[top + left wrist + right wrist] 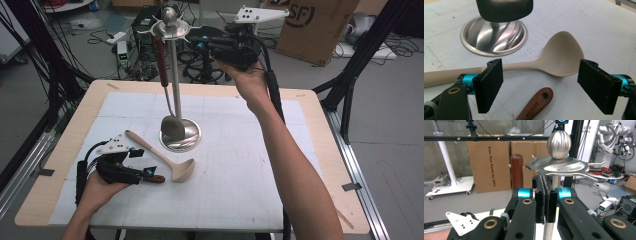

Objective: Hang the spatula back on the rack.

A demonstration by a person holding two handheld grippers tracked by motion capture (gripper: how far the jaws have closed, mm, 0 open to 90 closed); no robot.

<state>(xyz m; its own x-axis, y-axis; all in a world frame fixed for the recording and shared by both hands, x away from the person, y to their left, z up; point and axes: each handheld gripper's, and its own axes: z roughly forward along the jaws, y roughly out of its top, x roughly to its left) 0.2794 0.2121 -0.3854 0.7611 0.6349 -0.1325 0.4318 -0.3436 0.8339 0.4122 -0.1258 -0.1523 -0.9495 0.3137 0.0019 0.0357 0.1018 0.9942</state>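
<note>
Steel utensil stand (176, 85) upright mid-table, my right gripper (545, 200) pressed together beside its top hooks, beige silicone ladle (165, 157) flat near the base, my left gripper (544, 85) spread over a brown wooden handle (536, 105).

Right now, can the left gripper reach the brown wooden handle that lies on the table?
Probably yes: the left gripper is open, and the wooden handle lies just below its jaws with nothing between them.
</note>
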